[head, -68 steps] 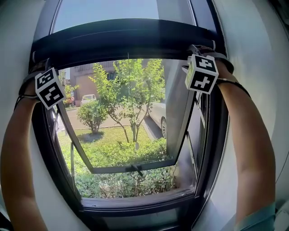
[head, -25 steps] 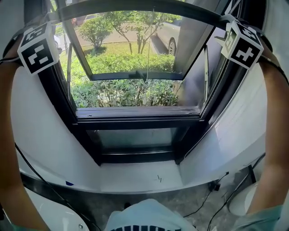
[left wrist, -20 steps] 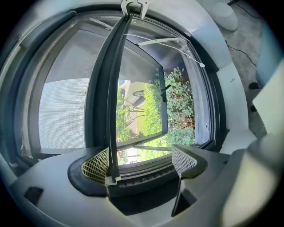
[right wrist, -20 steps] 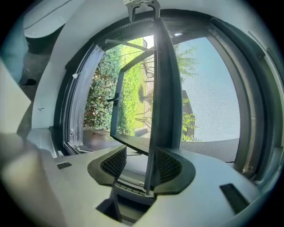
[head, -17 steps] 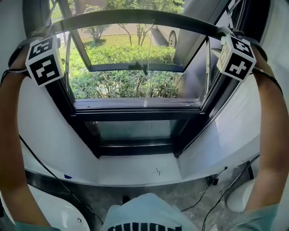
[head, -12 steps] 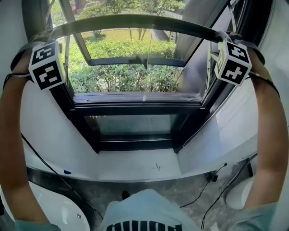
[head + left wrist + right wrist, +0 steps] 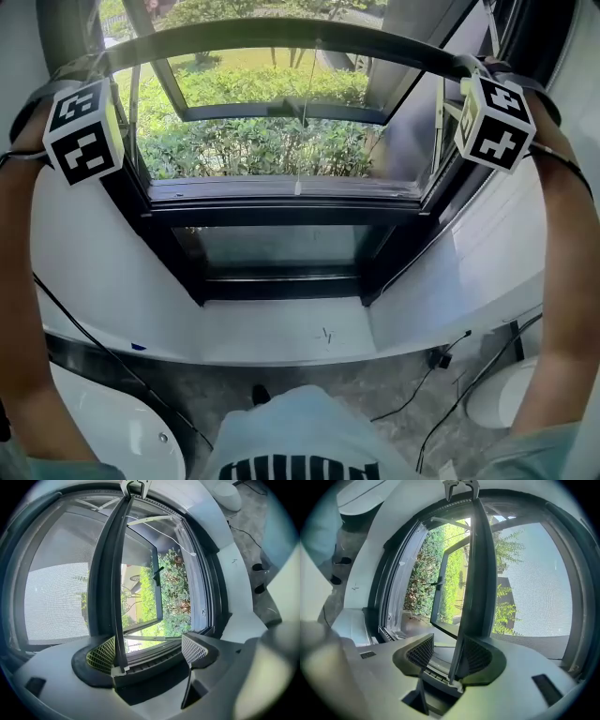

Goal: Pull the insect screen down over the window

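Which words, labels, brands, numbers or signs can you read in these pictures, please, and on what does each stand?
No text reads in full.
Shirt: bold white letters at the head view's bottom edge, cut off by the frame, unreadable.
Left cube and right cube: black-and-white square markers only, no letters or numbers.
Window frame and screen bar: no labels visible.
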The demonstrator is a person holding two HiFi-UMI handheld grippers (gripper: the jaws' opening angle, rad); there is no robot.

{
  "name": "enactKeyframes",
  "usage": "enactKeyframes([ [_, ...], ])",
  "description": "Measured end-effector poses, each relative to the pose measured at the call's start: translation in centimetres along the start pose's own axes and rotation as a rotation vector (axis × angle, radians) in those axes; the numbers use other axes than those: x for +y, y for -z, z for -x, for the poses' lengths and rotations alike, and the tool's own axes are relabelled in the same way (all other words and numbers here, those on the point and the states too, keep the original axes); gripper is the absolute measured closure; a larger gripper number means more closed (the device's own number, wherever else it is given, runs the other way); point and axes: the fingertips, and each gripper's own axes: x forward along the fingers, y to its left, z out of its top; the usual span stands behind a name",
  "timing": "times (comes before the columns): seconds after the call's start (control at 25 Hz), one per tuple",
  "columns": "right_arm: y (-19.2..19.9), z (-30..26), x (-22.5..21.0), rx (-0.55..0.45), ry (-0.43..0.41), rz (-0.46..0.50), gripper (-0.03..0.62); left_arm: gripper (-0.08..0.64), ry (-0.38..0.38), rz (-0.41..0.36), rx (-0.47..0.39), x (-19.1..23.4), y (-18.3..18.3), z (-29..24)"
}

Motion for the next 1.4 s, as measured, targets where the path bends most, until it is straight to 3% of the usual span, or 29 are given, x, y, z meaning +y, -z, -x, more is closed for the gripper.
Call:
enactKeyframes([
  [0.44, -0.1, -0.1, 0.2, -0.007, -0.009, -0.013, 0.400, 0.126, -0.014, 0.024, -0.007, -0.2, -0.2, -0.1],
  [0.68, -1.8, -2.7, 7.5, 0.007, -0.143, 0.048, 0.400, 0.126, 0.099, -0.020, -0.041, -7.3, -2.0, -2.5],
  [0.84, -2.4, -3.1, 9.3, -0.002, -0.165, 0.041, 0.400, 0.126, 0.100, -0.017, -0.040, -8.8, -2.0, -3.0],
  [1.04, -2.9, -4.0, 13.0, 0.001, -0.197, 0.065, 0.400, 0.126, 0.182, -0.043, -0.013, -12.8, -2.1, -4.6],
  [1.4, -5.1, -6.8, 20.6, -0.006, -0.287, 0.077, 0.400, 0.126, 0.244, -0.003, -0.086, -20.2, -3.5, -7.6],
])
